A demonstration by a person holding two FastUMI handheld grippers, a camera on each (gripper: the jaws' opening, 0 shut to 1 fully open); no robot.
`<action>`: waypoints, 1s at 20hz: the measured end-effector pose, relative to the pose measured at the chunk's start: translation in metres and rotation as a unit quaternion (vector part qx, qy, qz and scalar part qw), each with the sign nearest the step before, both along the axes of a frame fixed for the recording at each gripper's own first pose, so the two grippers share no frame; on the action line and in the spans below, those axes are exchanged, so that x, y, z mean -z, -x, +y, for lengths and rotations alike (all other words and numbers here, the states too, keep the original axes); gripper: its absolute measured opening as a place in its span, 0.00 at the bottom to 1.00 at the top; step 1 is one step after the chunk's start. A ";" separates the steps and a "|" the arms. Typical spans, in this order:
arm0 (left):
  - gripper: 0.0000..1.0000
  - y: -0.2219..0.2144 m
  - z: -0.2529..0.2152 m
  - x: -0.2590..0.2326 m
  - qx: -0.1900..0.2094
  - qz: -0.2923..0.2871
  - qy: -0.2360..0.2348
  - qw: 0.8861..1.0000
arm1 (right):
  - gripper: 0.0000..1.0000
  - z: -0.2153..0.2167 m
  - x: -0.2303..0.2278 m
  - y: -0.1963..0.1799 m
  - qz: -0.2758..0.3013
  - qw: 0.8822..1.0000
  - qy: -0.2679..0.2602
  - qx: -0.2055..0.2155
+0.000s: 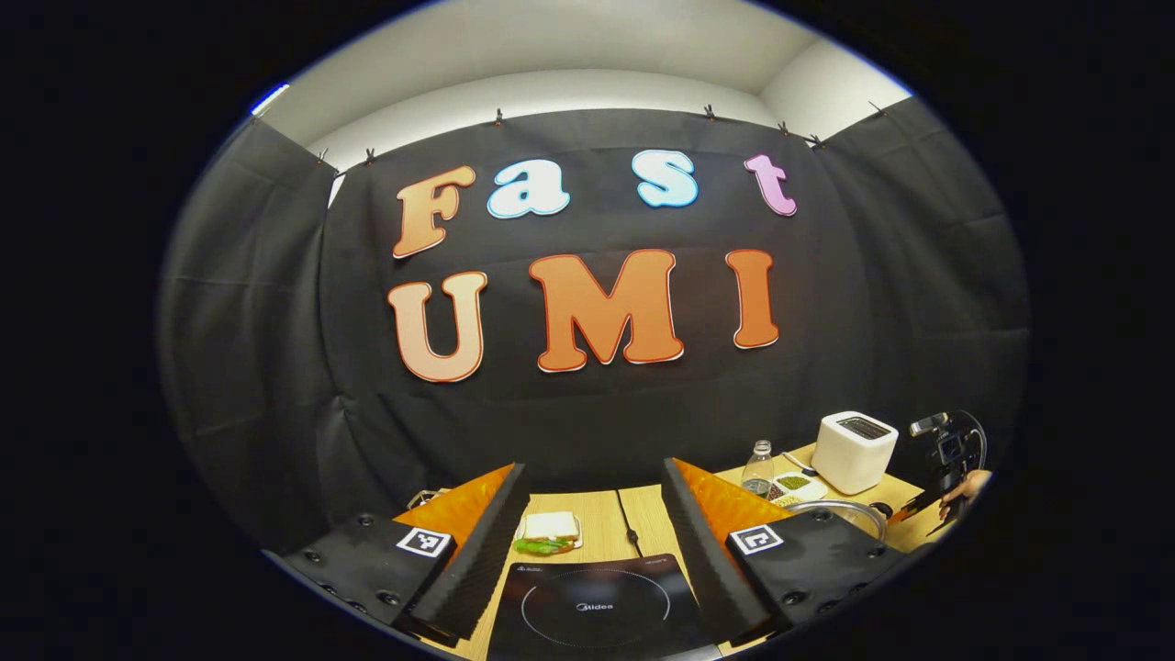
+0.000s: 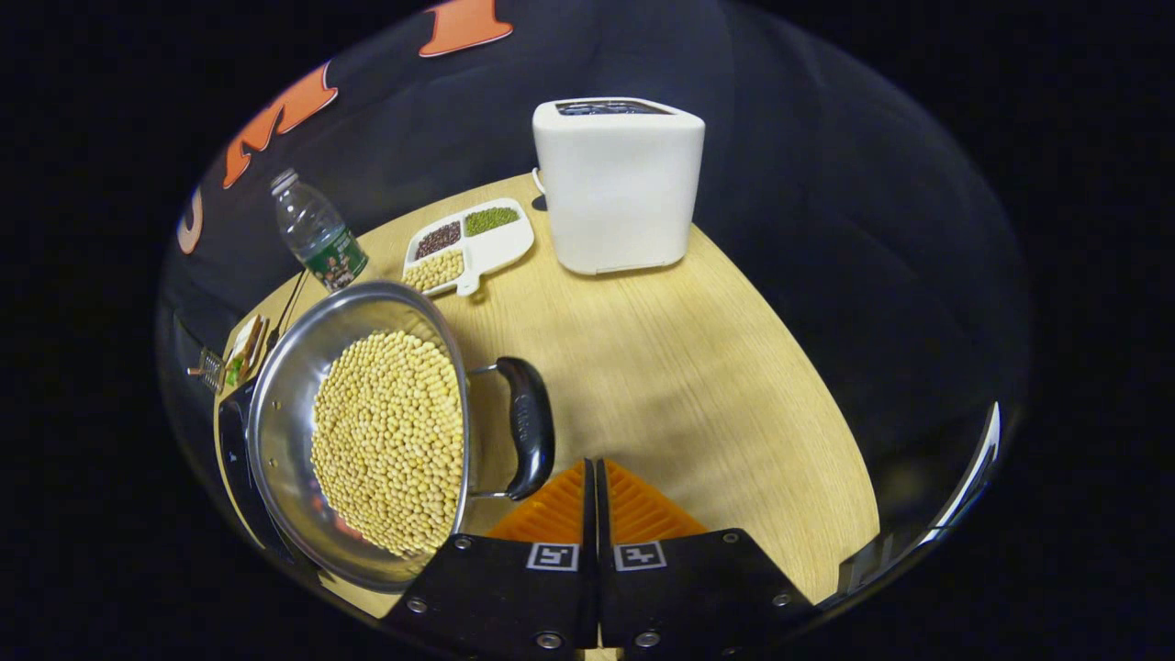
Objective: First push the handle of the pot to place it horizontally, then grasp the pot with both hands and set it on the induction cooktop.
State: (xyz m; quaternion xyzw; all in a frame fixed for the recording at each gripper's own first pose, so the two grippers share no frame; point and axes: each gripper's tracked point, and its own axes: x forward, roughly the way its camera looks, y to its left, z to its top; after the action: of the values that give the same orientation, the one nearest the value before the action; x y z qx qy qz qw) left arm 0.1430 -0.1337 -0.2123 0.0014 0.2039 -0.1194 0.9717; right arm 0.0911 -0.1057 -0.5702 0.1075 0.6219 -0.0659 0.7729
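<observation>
Steel pot [image 2: 367,431], round, shiny and filled with pale yellow beans, sits just ahead and to the left of the right gripper [image 2: 595,473] in the right gripper view. Right gripper's fingers are pressed together with nothing between them; tips lie just beside the lower end of the pot's black loop handle [image 2: 531,424], contact cannot be told. Handle stands on the pot's side facing the gripper. Farther ahead on the light wooden table [image 2: 698,386]: white boxy toaster [image 2: 617,184], white divided dish of beans and grains [image 2: 468,246], clear plastic bottle [image 2: 317,234] to the far left.

Left gripper [image 1: 595,487] in the left gripper view: fingers spread wide apart, empty. Black glass induction cooktop [image 1: 597,606] lies directly below and between the fingers. Beyond it, a small plate with a sandwich and greens [image 1: 549,532]. Pot rim shows past the right finger, well apart from the cooktop; toaster beyond that.
</observation>
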 end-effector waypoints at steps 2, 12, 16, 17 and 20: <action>0.95 -0.002 -0.006 0.007 0.002 0.009 0.002 1.000 | 0.00 0.001 0.003 -0.008 -0.004 1.000 0.001 0.005; 0.97 0.003 -0.041 0.036 0.026 0.041 0.013 0.999 | 0.00 0.020 0.003 0.012 0.031 0.999 -0.021 -0.024; 0.95 0.006 -0.056 0.047 0.035 0.061 0.025 0.997 | 0.00 0.045 0.002 0.004 0.025 0.998 -0.054 -0.027; 0.97 0.008 -0.058 0.050 0.037 0.062 0.022 0.997 | 0.00 0.041 0.000 0.002 0.025 0.998 -0.056 -0.026; 0.97 0.007 -0.059 0.056 0.036 0.066 0.014 0.997 | 0.00 0.041 0.004 -0.008 0.022 0.997 -0.073 -0.011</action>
State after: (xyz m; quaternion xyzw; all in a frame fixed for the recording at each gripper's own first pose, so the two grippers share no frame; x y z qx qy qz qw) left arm 0.1356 -0.1931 -0.2684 -0.0122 0.2658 -0.1572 0.9510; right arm 0.0988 -0.0648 -0.5738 0.1549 0.6433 -0.0140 0.7497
